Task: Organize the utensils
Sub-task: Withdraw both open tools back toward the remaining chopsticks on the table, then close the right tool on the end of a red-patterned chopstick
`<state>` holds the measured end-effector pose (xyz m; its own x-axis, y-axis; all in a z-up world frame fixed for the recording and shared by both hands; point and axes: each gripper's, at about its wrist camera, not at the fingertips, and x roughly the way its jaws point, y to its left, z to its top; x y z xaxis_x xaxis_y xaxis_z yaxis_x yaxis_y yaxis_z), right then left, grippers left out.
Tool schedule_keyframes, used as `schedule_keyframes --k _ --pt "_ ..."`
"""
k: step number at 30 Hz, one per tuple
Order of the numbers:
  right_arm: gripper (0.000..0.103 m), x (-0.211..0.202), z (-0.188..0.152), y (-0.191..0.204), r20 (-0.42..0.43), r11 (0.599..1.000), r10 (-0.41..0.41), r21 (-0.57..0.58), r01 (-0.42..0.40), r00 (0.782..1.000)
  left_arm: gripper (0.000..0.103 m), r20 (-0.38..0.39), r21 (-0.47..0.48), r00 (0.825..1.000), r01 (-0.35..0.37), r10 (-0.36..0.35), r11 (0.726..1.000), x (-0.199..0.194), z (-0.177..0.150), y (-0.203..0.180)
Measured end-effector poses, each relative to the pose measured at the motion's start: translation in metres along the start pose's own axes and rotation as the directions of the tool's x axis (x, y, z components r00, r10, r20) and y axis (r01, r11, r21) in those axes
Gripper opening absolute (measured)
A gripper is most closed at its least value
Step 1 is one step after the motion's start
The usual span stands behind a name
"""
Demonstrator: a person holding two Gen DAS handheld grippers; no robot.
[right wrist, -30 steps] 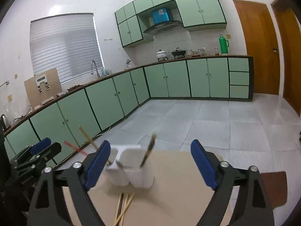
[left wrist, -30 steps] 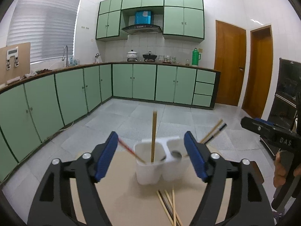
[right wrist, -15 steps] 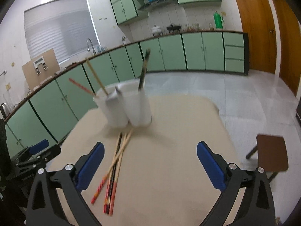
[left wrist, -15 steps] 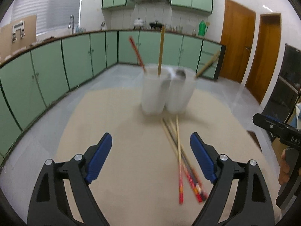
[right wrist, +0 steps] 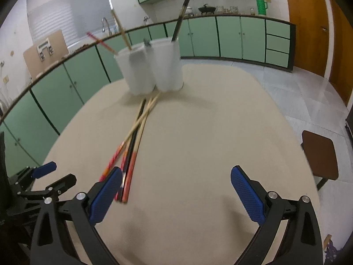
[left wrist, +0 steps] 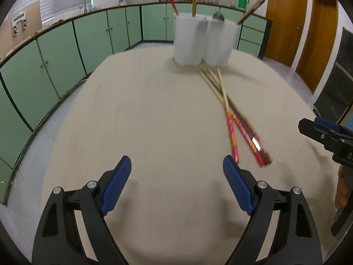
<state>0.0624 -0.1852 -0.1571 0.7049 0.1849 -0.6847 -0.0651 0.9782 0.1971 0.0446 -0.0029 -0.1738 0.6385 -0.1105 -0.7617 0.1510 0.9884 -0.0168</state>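
Note:
A white two-cup utensil holder (left wrist: 203, 39) (right wrist: 152, 65) stands at the far side of the beige table (left wrist: 154, 121) (right wrist: 209, 132). Chopsticks and a spoon stick up out of it. Several loose chopsticks (left wrist: 233, 114) (right wrist: 134, 139) with red and black ends lie crossed on the table in front of the holder. My left gripper (left wrist: 176, 181) is open and empty above the near table, left of the loose chopsticks. My right gripper (right wrist: 176, 190) is open and empty; its left fingertip is beside the chopsticks' red ends. The right gripper also shows in the left wrist view (left wrist: 326, 132), the left gripper in the right wrist view (right wrist: 44, 176).
Green kitchen cabinets (left wrist: 66, 50) run along the wall behind and to the left. A brown stool (right wrist: 320, 154) stands right of the table. Wooden doors (left wrist: 284, 22) are at the back right.
Both grippers have tilted and come down toward the table. The holder has shifted up in both views and the loose chopsticks are now close in front of the grippers.

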Motion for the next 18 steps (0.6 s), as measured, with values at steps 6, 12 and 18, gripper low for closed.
schedule_keyframes --k 6,12,18 --pt "0.089 0.007 -0.019 0.010 -0.049 1.000 0.010 -0.023 -0.011 0.999 0.083 -0.025 -0.010 1.000 -0.005 0.004 1.000 0.003 -0.009 0.003" --pt "0.077 0.012 -0.026 0.023 -0.078 0.997 0.015 -0.076 -0.021 0.997 0.083 -0.025 -0.020 1.000 -0.006 0.005 1.000 0.002 -0.011 0.003" --pt "0.069 0.017 -0.027 0.031 -0.108 0.994 0.015 -0.102 -0.026 0.994 0.083 -0.026 -0.029 1.000 -0.003 0.002 1.000 0.000 -0.011 0.004"
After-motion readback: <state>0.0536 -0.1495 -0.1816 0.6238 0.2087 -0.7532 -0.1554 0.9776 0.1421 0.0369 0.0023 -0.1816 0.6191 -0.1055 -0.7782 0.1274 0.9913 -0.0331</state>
